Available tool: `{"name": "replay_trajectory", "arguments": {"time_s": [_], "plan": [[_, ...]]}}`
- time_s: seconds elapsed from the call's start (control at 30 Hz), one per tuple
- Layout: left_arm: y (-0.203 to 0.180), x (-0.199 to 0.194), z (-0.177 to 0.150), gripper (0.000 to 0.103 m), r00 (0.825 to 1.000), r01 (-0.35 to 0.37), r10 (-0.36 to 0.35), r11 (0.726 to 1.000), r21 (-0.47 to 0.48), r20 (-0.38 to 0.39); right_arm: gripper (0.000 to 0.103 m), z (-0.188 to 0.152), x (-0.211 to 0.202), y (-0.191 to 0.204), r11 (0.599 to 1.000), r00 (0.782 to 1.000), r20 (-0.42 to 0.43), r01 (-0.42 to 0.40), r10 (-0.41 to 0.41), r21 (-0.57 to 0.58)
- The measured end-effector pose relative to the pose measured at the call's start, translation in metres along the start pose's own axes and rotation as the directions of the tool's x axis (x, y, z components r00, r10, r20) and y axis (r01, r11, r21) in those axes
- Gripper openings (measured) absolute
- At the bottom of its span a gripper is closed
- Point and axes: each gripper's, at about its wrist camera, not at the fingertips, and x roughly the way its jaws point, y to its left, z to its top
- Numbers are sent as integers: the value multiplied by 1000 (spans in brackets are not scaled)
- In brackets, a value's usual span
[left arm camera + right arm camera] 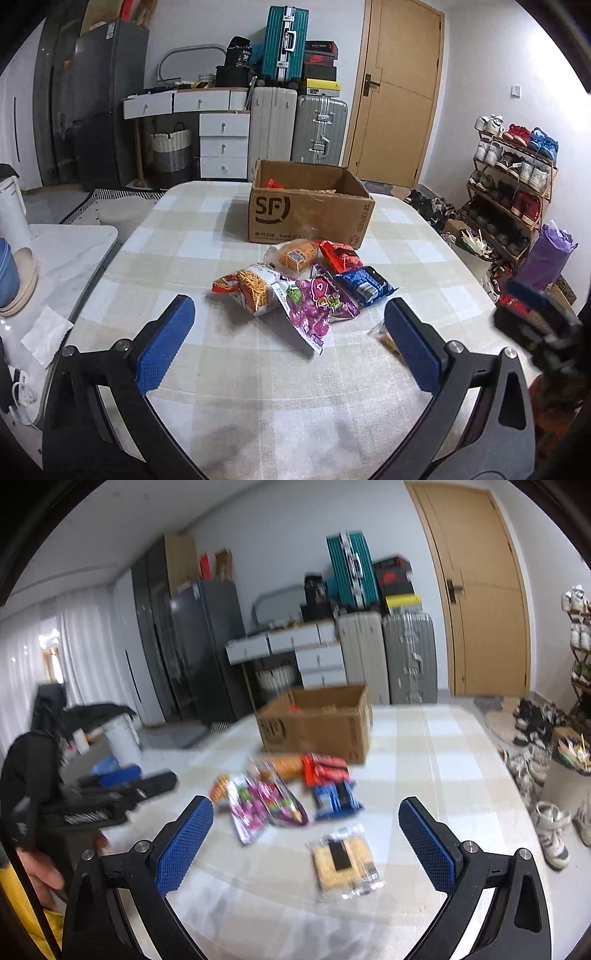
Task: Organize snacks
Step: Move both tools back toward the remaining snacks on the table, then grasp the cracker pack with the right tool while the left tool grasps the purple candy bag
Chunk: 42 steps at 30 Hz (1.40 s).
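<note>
While spread under a pale checked cloth, table (258, 369) carrying everything. Open cardboard box (310, 218) at far side, some packets already inside. Just in front of box, clustered snack packets: purple candy bag (314, 310), orange noodle snack pack (251, 288), blue biscuit pack (365, 286), red packet (340, 256). Nearer, apart from cluster, clear cracker pack (343, 860) lying flat. Left gripper (288, 321) above table, jaws wide apart, empty. Right gripper (306, 819) likewise spread wide, empty, cracker pack between fingers in view.
</note>
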Motion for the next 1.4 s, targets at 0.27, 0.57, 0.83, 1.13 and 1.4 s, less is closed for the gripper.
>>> {"name": "replay_trajectory", "arguments": {"time_s": [0.27, 0.57, 0.83, 1.13, 1.4], "plan": [[1, 44, -11, 103, 997, 21, -22, 1000, -6, -67, 102, -26, 63, -21, 999, 981, -194, 9, -3, 30], [7, 87, -22, 103, 991, 17, -22, 999, -40, -130, 85, -46, 114, -27, 999, 938, -343, 43, -45, -15], [13, 120, -26, 103, 982, 5, -17, 998, -66, -186, 80, -49, 134, -27, 995, 905, -414, 84, -100, -55], [28, 140, -28, 103, 970, -6, -23, 993, -119, -242, 59, -54, 137, -11, 983, 898, -411, 99, -157, -157], [29, 155, -25, 103, 958, 44, -90, 984, -171, -274, 58, -48, 120, -24, 998, 934, -355, 40, -54, -46]]}}
